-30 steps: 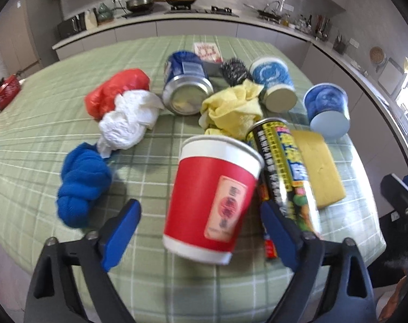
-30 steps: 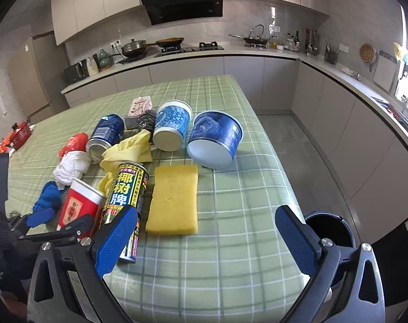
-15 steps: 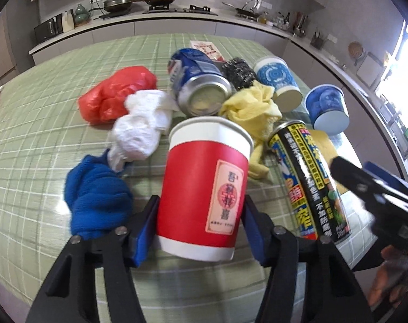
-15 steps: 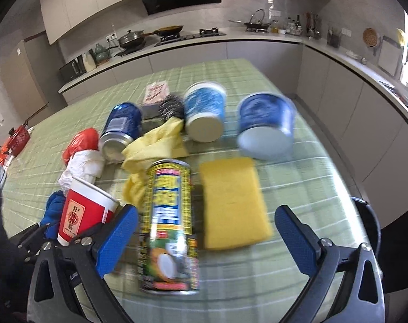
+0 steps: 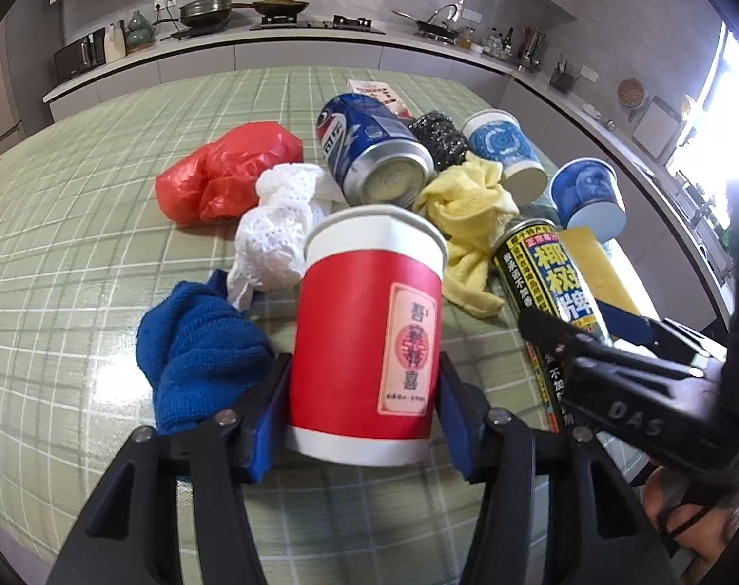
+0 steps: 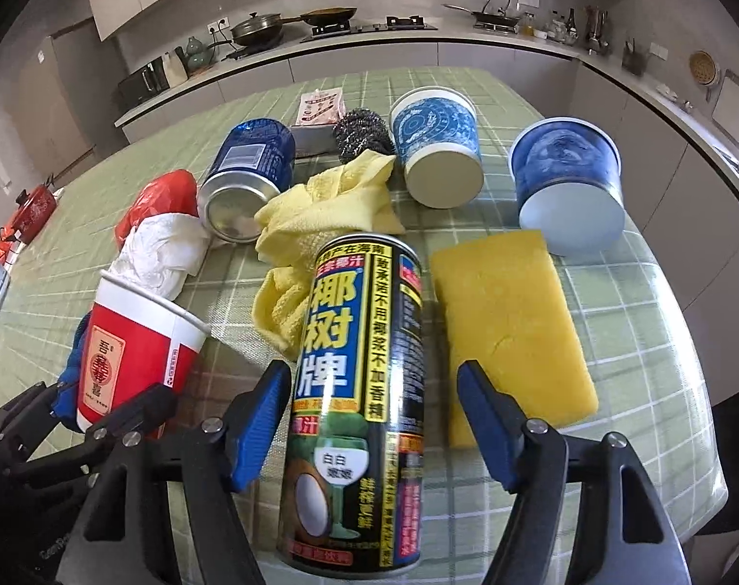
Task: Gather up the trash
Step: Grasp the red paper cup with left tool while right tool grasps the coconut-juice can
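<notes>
The tall can (image 6: 357, 404) lies on the table (image 6: 662, 390) between my right gripper (image 6: 374, 424)'s closing jaws, lengthwise along them, pads not yet touching. My left gripper (image 5: 364, 419) is closing on the red cup (image 5: 367, 336), just beside it.

We look down steeply from two wrist cameras onto the green checked table (image 5: 77, 253), toward the kitchen counter (image 6: 369, 44) at the far wall. Our left view sits close behind the red paper cup (image 5: 369, 341), which fills its middle. Our right view sits just to that one's right, close over the lying black-and-yellow can (image 6: 359, 390). Both views share the cup, the can, the yellow cloth (image 5: 467, 224) and the blue can (image 6: 247, 170).
</notes>
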`<state>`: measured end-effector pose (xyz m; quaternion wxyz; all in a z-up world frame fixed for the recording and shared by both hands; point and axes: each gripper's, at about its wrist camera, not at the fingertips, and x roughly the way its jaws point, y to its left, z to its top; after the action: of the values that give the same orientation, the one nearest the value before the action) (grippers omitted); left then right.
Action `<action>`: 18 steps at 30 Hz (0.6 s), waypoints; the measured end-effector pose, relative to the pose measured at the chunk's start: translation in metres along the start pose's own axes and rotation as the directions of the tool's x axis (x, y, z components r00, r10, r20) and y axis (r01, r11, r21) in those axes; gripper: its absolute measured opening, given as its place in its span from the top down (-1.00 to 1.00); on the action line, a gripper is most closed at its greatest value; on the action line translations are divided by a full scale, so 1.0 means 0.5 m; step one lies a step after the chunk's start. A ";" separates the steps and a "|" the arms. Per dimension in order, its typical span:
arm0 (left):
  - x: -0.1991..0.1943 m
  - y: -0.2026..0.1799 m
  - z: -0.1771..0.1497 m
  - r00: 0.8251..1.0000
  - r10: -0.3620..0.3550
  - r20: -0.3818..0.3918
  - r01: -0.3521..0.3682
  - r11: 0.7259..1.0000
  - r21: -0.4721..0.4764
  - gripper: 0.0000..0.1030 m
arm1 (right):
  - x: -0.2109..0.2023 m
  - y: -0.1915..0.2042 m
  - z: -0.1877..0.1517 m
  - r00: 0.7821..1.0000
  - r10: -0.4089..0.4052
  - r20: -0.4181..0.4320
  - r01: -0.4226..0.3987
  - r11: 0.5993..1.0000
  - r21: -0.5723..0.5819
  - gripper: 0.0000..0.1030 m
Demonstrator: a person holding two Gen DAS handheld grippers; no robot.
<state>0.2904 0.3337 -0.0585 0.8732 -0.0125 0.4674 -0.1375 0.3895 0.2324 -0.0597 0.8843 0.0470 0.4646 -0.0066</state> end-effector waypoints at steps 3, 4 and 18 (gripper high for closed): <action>-0.004 0.000 0.005 1.000 0.002 0.007 -0.002 1.000 0.002 -0.09 | 0.003 -0.003 0.001 1.000 -0.007 -0.001 0.007 1.000 0.000 -0.32; -0.006 0.001 0.006 1.000 0.003 0.009 -0.003 1.000 0.002 -0.09 | 0.001 -0.003 0.001 1.000 -0.003 0.001 0.003 1.000 -0.004 -0.13; -0.024 -0.019 0.028 0.999 -0.015 0.044 0.014 1.000 0.015 -0.09 | -0.050 -0.040 0.002 0.983 0.168 0.072 -0.175 0.979 0.105 -0.08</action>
<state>0.2936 0.3259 -0.0395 0.8823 -0.0124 0.4470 -0.1470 0.3748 0.2117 -0.0402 0.8916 0.1356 0.4300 0.0423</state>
